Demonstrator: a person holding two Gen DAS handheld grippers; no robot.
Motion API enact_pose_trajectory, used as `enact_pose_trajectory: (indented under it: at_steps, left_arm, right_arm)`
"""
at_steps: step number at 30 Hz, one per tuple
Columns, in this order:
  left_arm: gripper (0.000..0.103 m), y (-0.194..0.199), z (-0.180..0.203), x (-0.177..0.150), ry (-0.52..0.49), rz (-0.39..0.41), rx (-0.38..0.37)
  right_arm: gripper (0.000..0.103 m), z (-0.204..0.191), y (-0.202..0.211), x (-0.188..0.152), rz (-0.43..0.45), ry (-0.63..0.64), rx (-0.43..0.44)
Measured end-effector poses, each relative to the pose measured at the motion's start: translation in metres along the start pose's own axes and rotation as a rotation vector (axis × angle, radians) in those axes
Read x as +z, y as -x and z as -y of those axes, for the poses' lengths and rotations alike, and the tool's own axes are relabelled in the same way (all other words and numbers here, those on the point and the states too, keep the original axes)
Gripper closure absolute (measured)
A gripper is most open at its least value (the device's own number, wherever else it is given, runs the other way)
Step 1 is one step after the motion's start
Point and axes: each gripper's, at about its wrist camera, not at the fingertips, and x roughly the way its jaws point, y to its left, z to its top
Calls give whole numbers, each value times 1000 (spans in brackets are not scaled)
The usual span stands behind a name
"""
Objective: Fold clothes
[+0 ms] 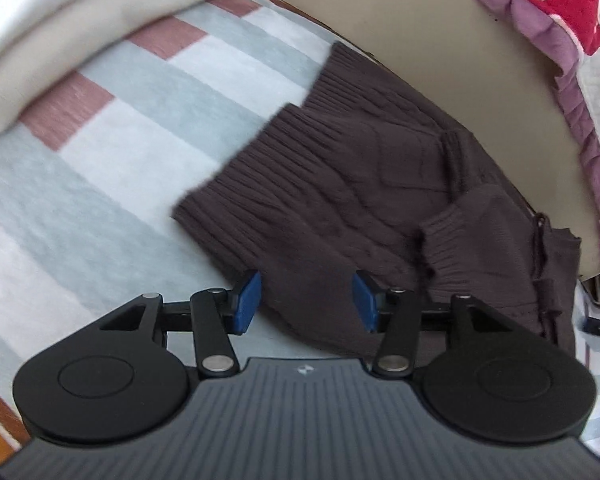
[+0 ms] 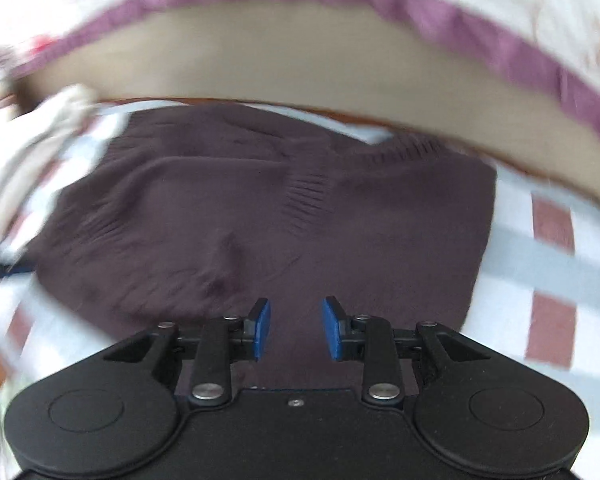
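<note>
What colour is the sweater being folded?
Dark brown, cable-knit with ribbed cuffs, sweater; clearest in the left wrist view.

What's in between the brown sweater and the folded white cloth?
In the left wrist view, only bare striped blanket lies between the brown sweater and the folded white cloth.
</note>
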Motion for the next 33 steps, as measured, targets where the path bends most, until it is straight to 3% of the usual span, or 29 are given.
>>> enact_pose_trajectory:
  at_steps: [5, 7, 9, 13, 15, 20, 23, 24, 25, 26, 27, 28, 30, 31, 33]
  left_arm:
    - [48, -3, 0, 4, 53, 23, 47]
    - [43, -2, -1, 9, 46, 39, 145]
    - [43, -1, 1, 13, 9, 59, 254]
    - [43, 7, 20, 35, -141, 197, 213]
    - [42, -1, 28, 57, -150, 190, 125]
    - [41, -71, 56, 113, -189, 104, 185]
    - [38, -117, 72, 138, -348, 30, 238]
    - [38, -126, 70, 142, -343, 7, 232]
    - [32, -136, 68, 146, -338, -14, 226]
    - [31, -137, 68, 147, -311, 22, 212]
    - [34, -138, 67, 147, -285, 58, 198]
    - [58, -139, 71, 145, -305, 73, 192]
    - [96, -140, 83, 141, -363, 97, 183]
    - [96, -140, 91, 139, -401, 106, 180]
    - [96, -134, 107, 132, -470, 205, 255]
  right_arm:
    - [68, -16, -39, 20, 48, -261, 152]
    - [68, -33, -47, 20, 62, -217, 229]
    - [67, -47, -55, 10, 94, -131, 202]
    - [67, -51, -64, -16, 164, 35, 221]
    - [67, -50, -69, -19, 188, 88, 225]
    - [67, -44, -61, -9, 246, -4, 281]
    - [67, -43, -55, -13, 266, -17, 279]
    - [67, -42, -53, -15, 270, -17, 274]
    - [67, -41, -52, -16, 271, -18, 270]
    - [67, -40, -51, -16, 272, -19, 265]
    - [67, -39, -50, -17, 273, -20, 260]
    - [67, -37, -50, -17, 274, -21, 255]
    - [67, -33, -50, -17, 275, -32, 245]
    - [67, -31, -51, -16, 277, -49, 240]
    - [67, -28, -49, -16, 288, -65, 249]
